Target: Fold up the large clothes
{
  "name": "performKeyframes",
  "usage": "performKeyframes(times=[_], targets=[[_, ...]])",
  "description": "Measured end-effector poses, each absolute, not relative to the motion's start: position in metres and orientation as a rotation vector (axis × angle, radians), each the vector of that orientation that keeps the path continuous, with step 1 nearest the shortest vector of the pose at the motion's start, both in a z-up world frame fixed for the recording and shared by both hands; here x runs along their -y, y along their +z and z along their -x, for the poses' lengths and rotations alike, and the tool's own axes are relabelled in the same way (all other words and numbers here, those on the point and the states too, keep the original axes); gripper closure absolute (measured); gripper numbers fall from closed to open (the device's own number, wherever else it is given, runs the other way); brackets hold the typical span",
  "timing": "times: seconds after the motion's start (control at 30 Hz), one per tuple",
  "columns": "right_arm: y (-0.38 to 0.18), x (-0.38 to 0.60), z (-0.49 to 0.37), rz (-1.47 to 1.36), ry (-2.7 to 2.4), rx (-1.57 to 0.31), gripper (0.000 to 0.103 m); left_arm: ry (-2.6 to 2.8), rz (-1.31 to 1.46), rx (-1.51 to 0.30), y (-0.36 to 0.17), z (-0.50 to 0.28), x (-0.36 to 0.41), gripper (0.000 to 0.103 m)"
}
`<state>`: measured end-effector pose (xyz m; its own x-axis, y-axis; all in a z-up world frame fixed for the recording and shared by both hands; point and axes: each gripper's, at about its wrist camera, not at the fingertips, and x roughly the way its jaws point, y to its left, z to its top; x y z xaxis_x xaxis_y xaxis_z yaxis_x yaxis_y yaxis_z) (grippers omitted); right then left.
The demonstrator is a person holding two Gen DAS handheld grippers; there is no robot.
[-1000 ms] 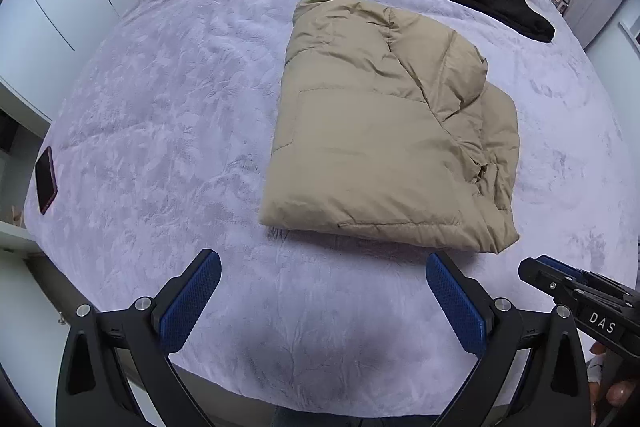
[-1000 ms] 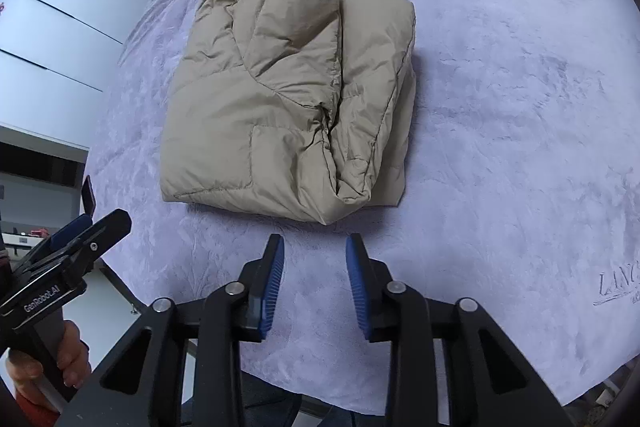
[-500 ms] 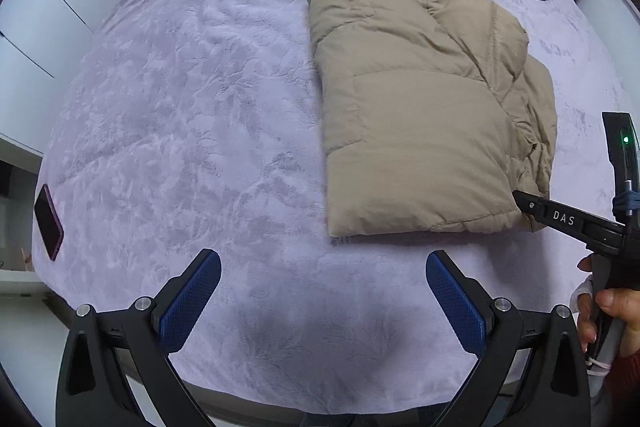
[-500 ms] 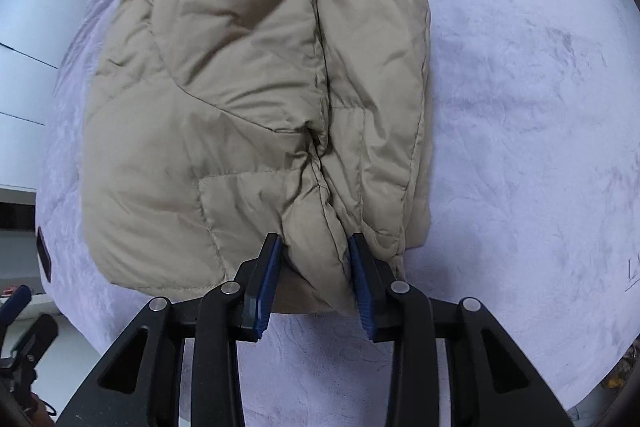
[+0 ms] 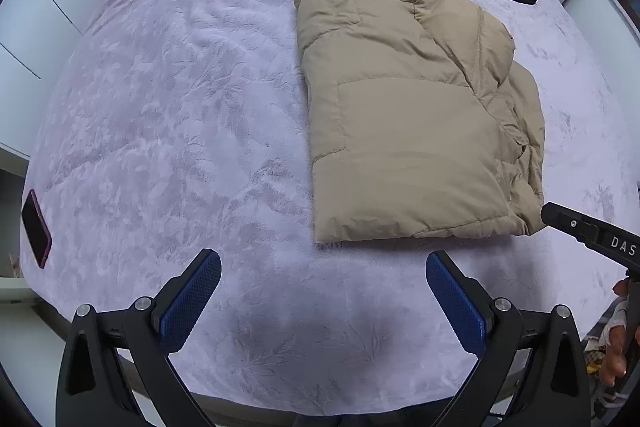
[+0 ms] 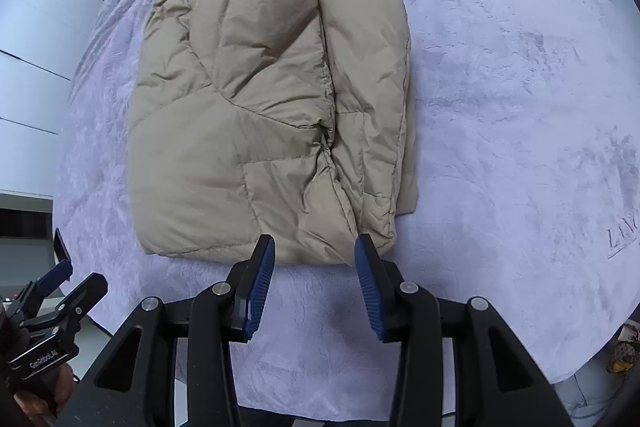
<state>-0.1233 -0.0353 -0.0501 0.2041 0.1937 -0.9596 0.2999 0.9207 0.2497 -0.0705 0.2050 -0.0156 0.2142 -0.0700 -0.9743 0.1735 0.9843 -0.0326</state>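
Tan puffer jacket (image 6: 260,131) folded, puffy, wrinkled, lies on lilac bedspread (image 5: 160,115) just ahead of right gripper (image 6: 315,259), half-open, empty. Left gripper (image 5: 322,273) wide open, jacket ahead-right.

Our left gripper (image 5: 323,269) has a matte black frame with triangular cut-outs in its arms, round silver screws at the joints, and blue ribbed pads (image 5: 188,303) lining the inner faces of its fingers. Our right gripper (image 6: 314,251) is built the same way; its side carries white "DAS" lettering, while the left one's body reads "GenRoboAI". Bare skin of our right hand (image 5: 618,355) and left hand (image 6: 38,401) shows behind each tool.
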Motion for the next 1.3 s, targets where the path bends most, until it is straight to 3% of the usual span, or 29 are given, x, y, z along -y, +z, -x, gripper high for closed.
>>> performKeyframes(times=[0.1, 0.17, 0.23, 0.63, 0.73, 1.3], targets=[[-0.033, 0.034, 0.133, -0.421, -0.068, -1.343, 0.046, -0.169, -0.095, -1.325, -0.006, 0.070, -0.202, 0.000], [-0.018, 0.031, 0.132, -0.405, -0.063, -1.306, 0.031, -0.170, -0.097, -1.307, 0.002, 0.070, -0.199, 0.000], [-0.002, 0.030, 0.133, -0.387, -0.060, -1.265, 0.025, -0.171, -0.096, -1.288, 0.012, 0.070, -0.196, 0.000], [0.061, 0.027, 0.122, -0.296, -0.100, -1.113, 0.017, -0.146, -0.109, -1.126, 0.078, 0.064, -0.183, 0.000], [0.075, 0.027, 0.122, -0.271, -0.114, -1.053, 0.000, -0.144, -0.100, -1.095, 0.091, 0.061, -0.182, 0.000], [0.108, 0.017, 0.109, -0.243, -0.105, -0.998, 0.000, -0.076, -0.060, -1.025, 0.125, 0.058, -0.193, 0.000]])
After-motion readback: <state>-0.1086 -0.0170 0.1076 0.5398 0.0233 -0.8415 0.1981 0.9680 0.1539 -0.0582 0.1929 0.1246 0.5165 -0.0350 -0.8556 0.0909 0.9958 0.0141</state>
